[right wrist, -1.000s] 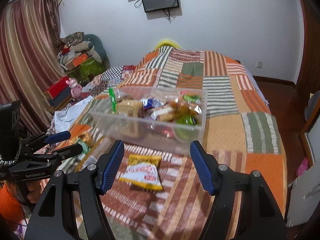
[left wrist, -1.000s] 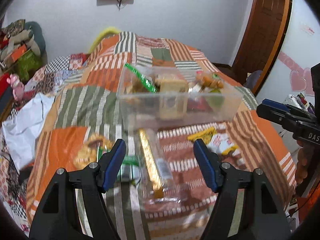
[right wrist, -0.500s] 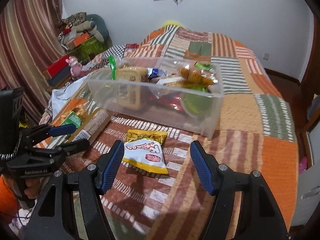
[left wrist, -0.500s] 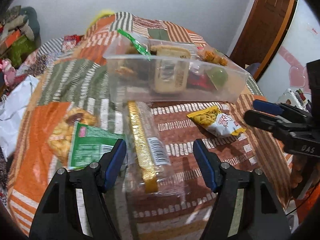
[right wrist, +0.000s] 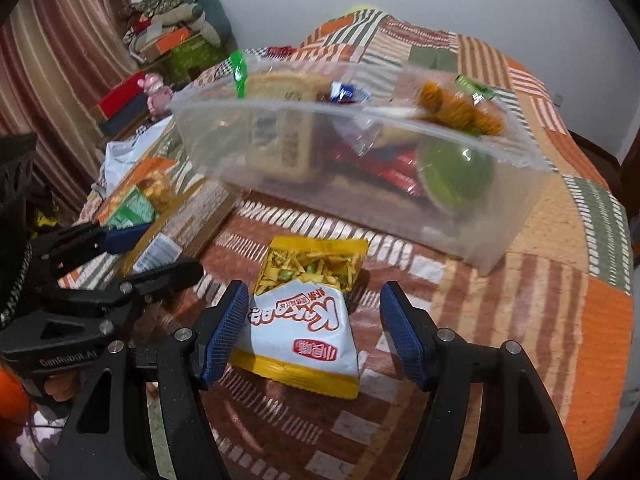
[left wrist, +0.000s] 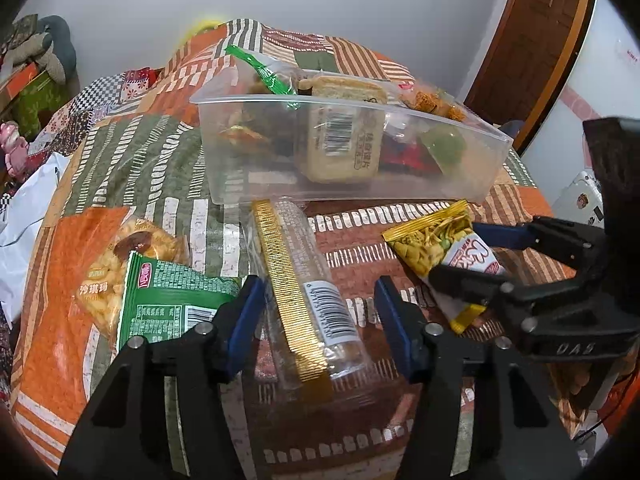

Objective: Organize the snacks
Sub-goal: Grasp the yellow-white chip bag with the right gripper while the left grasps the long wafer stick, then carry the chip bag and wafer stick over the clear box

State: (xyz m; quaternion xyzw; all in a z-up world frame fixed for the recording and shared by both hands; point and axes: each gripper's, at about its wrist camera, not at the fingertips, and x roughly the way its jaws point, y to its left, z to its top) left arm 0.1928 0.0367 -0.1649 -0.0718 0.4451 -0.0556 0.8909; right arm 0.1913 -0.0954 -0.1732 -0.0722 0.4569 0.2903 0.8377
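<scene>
A clear plastic bin [left wrist: 224, 100] [right wrist: 516, 236] holding several snacks stands on the patchwork bedspread. In front of it lies a long clear packet with a gold strip [left wrist: 298, 300]. My left gripper [left wrist: 318, 322] [right wrist: 150, 254] is low over it with the packet between its blue pads. Its jaws are closing, and the pads do not press on the packet. A yellow and white snack bag [right wrist: 304, 320] [left wrist: 436, 248] lies flat to the right. My right gripper [right wrist: 314, 336] [left wrist: 482, 258] straddles that bag, open, with its pads on either side of it.
A green packet [left wrist: 172, 300] [right wrist: 132, 210] overlaps an orange packet [left wrist: 104, 276] left of the long one. White cloth [left wrist: 28, 208] hangs off the bed's left edge. Boxes and soft toys [right wrist: 168, 40] pile up by a curtain. A brown door [left wrist: 532, 40] is at the right.
Both grippers have come down toward the bedspread and tipped downward. The left jaws have narrowed around the long gold-strip packet. The right gripper now straddles the yellow and white bag.
</scene>
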